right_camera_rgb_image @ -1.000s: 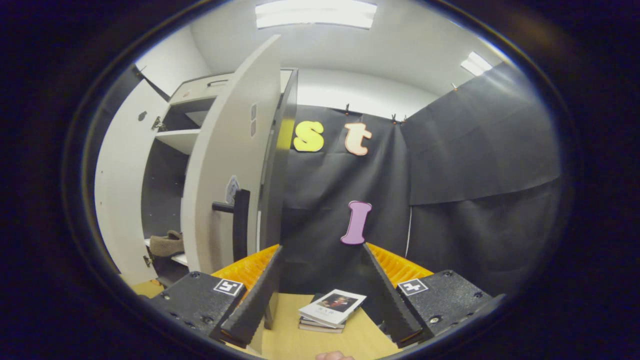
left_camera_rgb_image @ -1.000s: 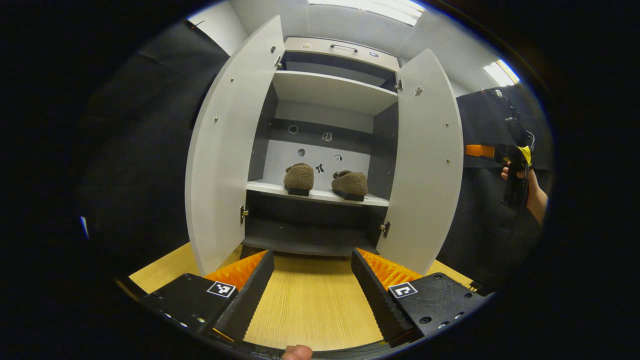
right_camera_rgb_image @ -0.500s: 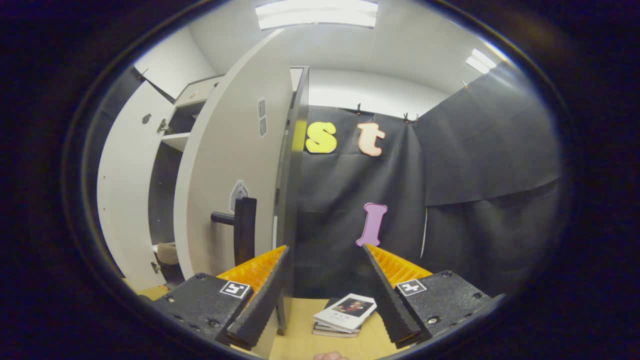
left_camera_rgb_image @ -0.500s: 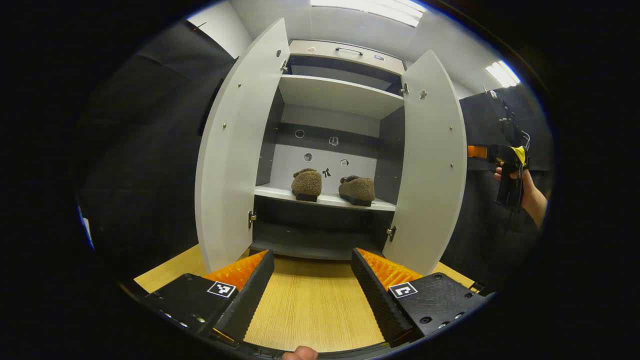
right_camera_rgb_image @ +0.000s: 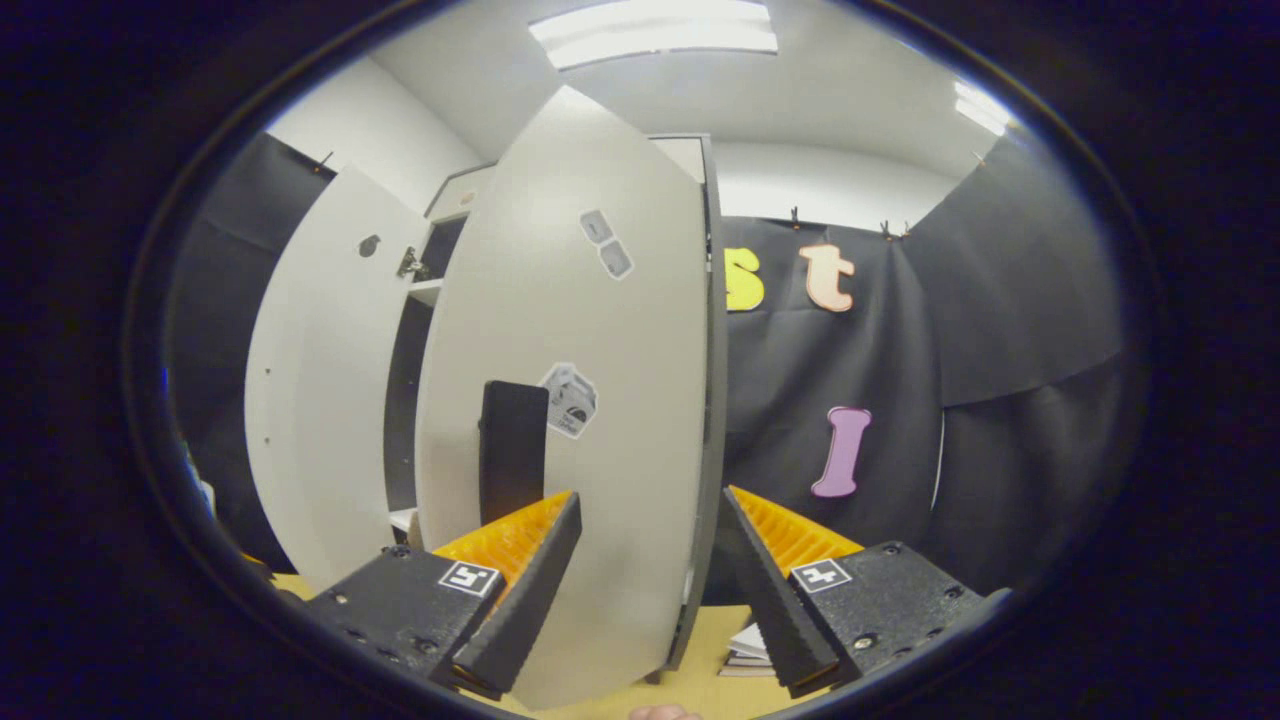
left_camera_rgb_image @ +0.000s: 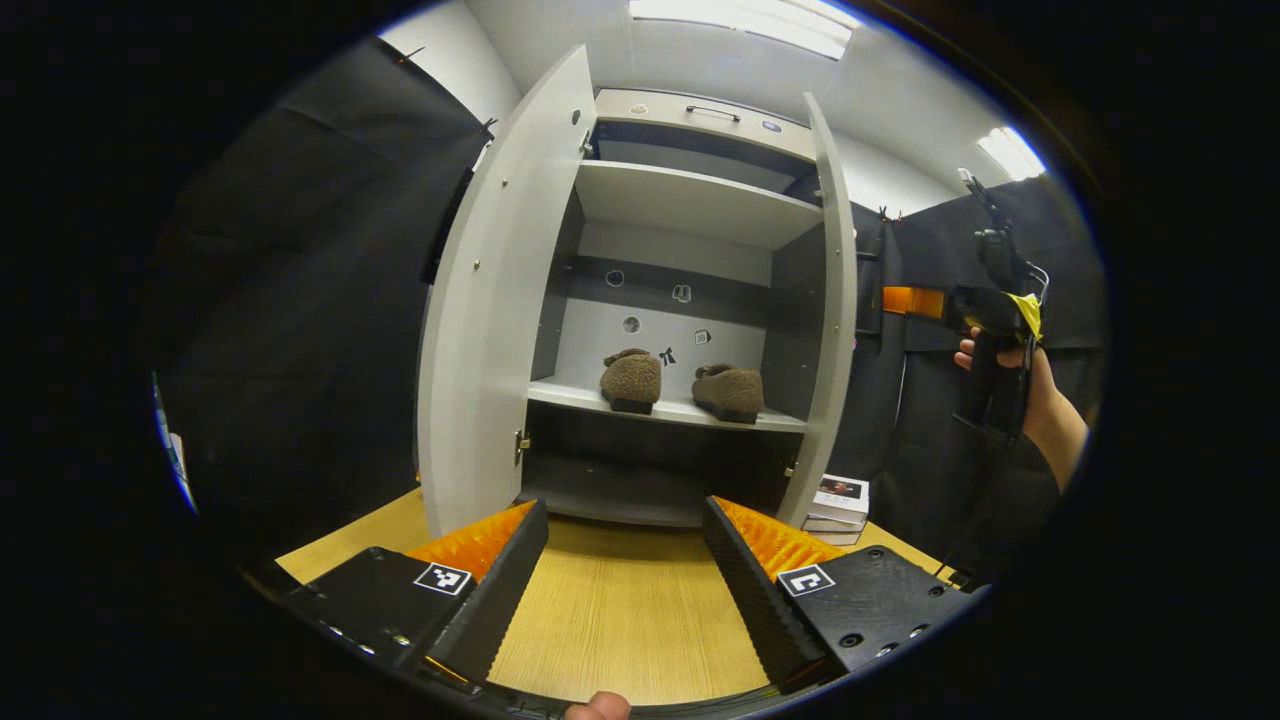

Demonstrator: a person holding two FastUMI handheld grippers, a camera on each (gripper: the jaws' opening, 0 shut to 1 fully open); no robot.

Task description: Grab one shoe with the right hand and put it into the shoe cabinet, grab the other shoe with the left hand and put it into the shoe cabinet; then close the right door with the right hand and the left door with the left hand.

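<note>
Left gripper view: my left gripper [left_camera_rgb_image: 625,560] hangs open and empty; both shoes [left_camera_rgb_image: 632,378] sit on the shelf, and the right door [left_camera_rgb_image: 832,300] has swung nearly edge-on. Right gripper view: right gripper [right_camera_rgb_image: 650,570] open, facing the door's handle [right_camera_rgb_image: 512,440]; the door hides the shoes, so contact's hard to judge.

left gripper [left_camera_rgb_image: 625,560] fingers apart, right gripper [right_camera_rgb_image: 650,550] fingers apart
</note>
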